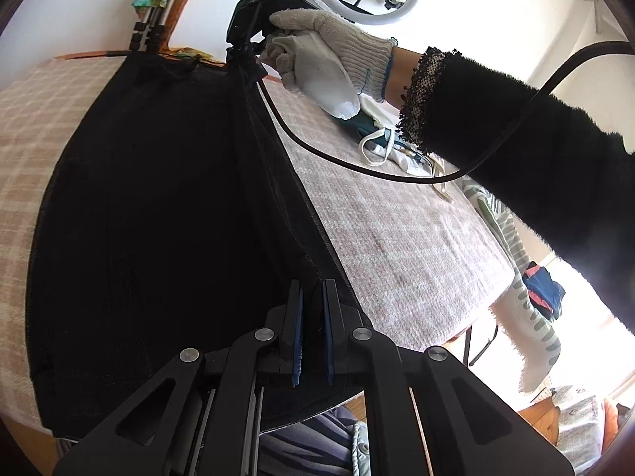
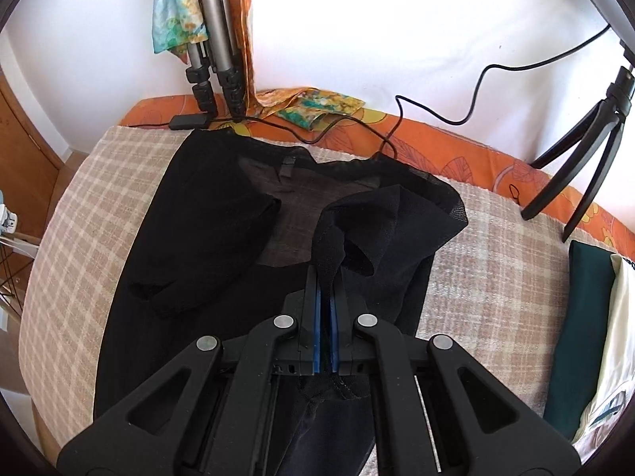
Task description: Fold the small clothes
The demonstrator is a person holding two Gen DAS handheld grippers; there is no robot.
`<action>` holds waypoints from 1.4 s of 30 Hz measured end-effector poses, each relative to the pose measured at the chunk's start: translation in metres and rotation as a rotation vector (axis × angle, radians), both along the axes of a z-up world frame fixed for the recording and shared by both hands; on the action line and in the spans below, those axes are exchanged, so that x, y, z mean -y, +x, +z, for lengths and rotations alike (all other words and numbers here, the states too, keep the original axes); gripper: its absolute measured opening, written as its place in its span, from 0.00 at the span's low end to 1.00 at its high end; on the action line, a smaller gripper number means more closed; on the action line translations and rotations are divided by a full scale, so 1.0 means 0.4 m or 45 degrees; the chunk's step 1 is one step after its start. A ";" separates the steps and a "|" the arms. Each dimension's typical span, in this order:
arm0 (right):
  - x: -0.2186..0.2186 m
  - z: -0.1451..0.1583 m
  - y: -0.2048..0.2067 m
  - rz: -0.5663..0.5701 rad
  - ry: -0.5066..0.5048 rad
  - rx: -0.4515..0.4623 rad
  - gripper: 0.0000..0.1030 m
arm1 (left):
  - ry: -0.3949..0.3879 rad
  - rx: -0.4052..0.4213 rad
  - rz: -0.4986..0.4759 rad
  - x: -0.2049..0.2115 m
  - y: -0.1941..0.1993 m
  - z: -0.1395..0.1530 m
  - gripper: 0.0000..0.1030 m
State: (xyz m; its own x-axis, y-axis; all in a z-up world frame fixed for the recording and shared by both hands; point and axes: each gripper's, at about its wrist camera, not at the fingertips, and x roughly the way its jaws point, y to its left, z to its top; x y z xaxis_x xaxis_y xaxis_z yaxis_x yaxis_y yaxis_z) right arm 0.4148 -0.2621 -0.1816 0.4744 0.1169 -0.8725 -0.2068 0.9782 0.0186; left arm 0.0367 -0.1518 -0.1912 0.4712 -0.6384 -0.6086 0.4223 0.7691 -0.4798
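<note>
A black sheer garment (image 2: 206, 214) lies spread over the checked beige cloth (image 2: 496, 261) that covers the tabletop, and both grippers have hold of it. In the right wrist view, the right gripper (image 2: 325, 277) has its blue-padded fingers pressed nearly together on a bunched fold of the black fabric, which rises from between the tips and drapes forward over the rest of the garment; more of the fabric hangs below the gripper body. In the left wrist view, the left gripper (image 1: 313, 289) pinches the near edge of the same garment, its fingers close with only the thin dark fabric between them, and the garment stretches away from it as a broad taut sheet toward the far side, where a white-gloved hand (image 1: 317, 47) holds the other gripper at the fabric's far corner. A black cable (image 1: 357, 164) loops above the cloth to the right of the garment. A folded dark green item (image 2: 583, 317) lies at the right edge of the tabletop, well apart from the garment, with pale clothing (image 2: 619, 337) beside it. Tripod legs (image 2: 587, 174) stand on the orange patterned cover (image 2: 436, 139) behind.
</note>
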 end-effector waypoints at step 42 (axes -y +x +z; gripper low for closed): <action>0.228 -0.048 -0.854 -0.006 0.441 -0.208 0.49 | 0.160 -0.243 0.161 -0.350 -0.057 -0.021 0.33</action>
